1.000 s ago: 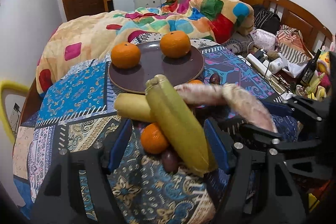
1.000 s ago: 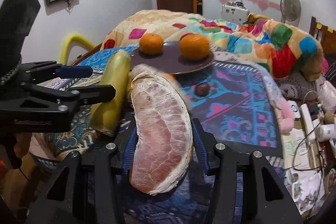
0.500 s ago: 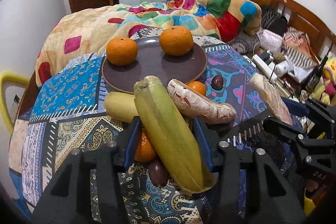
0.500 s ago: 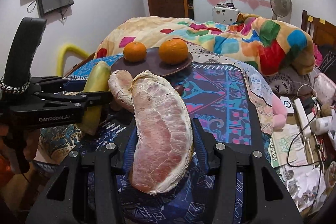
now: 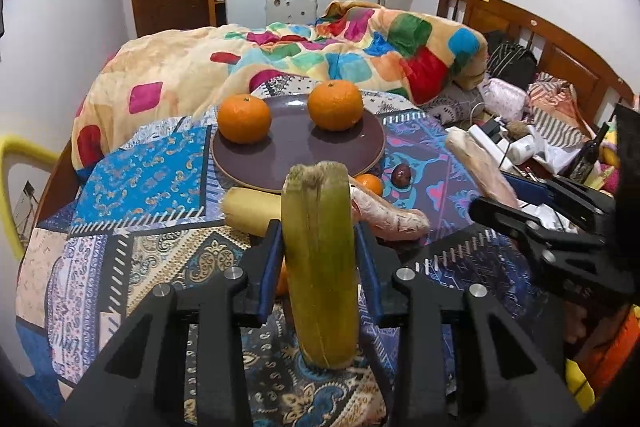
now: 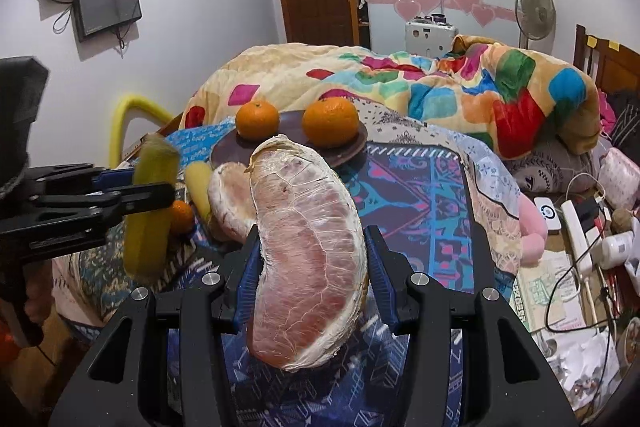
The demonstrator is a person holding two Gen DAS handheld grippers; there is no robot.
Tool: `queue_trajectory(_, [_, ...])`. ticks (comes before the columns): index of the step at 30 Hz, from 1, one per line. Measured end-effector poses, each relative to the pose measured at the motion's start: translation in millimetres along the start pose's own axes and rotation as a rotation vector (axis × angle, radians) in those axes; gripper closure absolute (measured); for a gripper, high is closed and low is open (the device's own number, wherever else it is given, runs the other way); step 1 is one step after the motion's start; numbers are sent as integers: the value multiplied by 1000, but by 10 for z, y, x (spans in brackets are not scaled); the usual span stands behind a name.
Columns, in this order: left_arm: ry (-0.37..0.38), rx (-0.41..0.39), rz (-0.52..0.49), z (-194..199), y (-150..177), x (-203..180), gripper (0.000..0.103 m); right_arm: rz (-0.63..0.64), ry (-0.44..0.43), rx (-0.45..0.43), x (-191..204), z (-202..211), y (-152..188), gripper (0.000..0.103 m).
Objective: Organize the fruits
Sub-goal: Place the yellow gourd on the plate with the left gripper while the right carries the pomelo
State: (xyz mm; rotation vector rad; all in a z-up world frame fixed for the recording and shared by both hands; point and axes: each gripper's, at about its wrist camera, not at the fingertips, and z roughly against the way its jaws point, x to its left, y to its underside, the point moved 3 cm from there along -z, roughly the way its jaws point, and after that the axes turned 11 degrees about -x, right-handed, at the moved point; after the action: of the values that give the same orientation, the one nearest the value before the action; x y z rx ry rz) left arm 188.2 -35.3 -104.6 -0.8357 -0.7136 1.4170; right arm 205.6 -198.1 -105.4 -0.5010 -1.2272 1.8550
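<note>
My left gripper (image 5: 318, 259) is shut on a yellow-green pomelo rind wedge (image 5: 320, 267) and holds it above the table. My right gripper (image 6: 310, 267) is shut on a peeled pink pomelo segment (image 6: 308, 259), also lifted. A dark purple plate (image 5: 296, 151) carries two oranges (image 5: 244, 118) (image 5: 335, 105). On the cloth in front of the plate lie a second rind piece (image 5: 250, 207), a second peeled segment (image 5: 388, 215), a small orange (image 5: 370, 183) and a dark round fruit (image 5: 401, 174).
The table has a blue patterned cloth (image 5: 140, 179). A bed with a colourful quilt (image 5: 340, 59) lies behind it. A cluttered side area (image 6: 580, 227) with a power strip, cables and bottles is at the right. A yellow chair frame (image 5: 12, 163) stands at the left.
My left gripper closed on the rind wedge and lifted it, turning it end-on. My right gripper drew back to the right with the pomelo segment still held.
</note>
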Motion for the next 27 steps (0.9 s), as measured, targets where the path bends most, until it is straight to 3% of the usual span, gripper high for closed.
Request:
queue_trajectory(14, [27, -116, -9, 235, -428, 335, 68, 7, 68, -65, 75, -74, -319, 58])
queue_trajectory(27, [0, -145, -39, -117, -759, 572, 68, 31, 71, -81, 145, -474, -538, 58])
